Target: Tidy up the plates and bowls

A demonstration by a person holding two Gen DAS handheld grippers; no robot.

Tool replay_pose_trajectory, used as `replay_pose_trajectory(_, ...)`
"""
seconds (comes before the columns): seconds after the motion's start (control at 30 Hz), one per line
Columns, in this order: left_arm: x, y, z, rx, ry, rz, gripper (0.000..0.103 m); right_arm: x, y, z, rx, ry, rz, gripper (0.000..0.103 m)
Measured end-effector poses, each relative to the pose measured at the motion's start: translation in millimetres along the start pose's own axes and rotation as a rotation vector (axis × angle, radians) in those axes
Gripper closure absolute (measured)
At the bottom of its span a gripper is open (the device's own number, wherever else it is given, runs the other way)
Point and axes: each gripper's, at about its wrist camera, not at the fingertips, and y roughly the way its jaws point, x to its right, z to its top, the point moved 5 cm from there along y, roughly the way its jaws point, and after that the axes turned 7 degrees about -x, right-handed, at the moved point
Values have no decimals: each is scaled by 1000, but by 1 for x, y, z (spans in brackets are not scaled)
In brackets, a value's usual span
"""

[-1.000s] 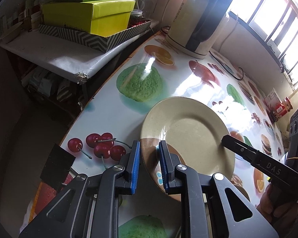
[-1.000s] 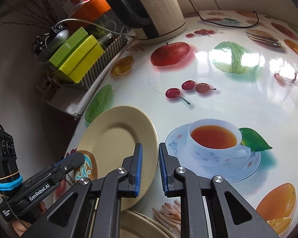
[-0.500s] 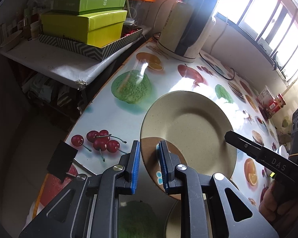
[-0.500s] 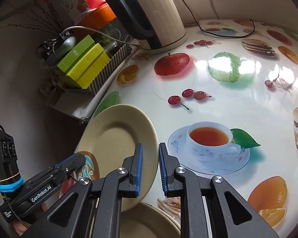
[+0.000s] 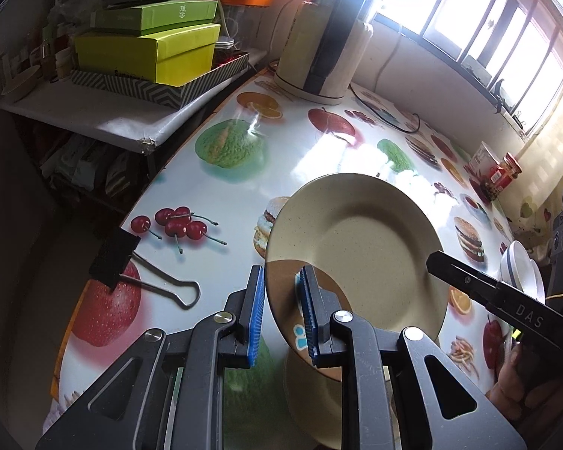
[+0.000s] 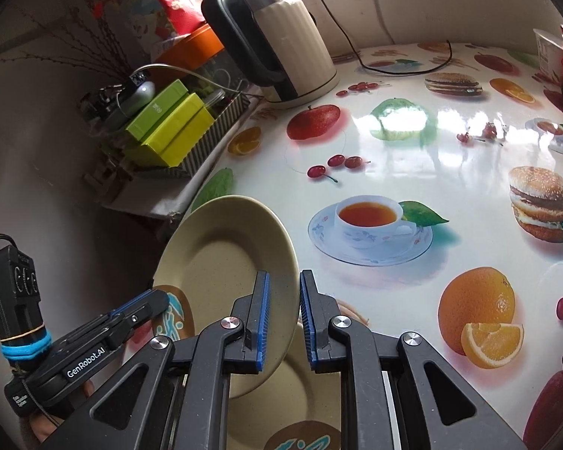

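Now plate [image 5: 360, 247] tilted, face up, gripped at opposite rims.

You saw a glossy printed tablecloth [image 5: 319, 172] mirroring window glare, a matt speckled beige plate [image 5: 371, 258] at frame centre, ribbed blue gripper pads [image 6: 262, 322], and a wire-handled metal binder clip [image 5: 146, 273] lower left.
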Motion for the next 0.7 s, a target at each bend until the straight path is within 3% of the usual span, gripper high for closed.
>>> replay_pose_trajectory(0.7,19,-6,-49,-33,45,6,83,20,-26,-62,-4,53,-2,87)
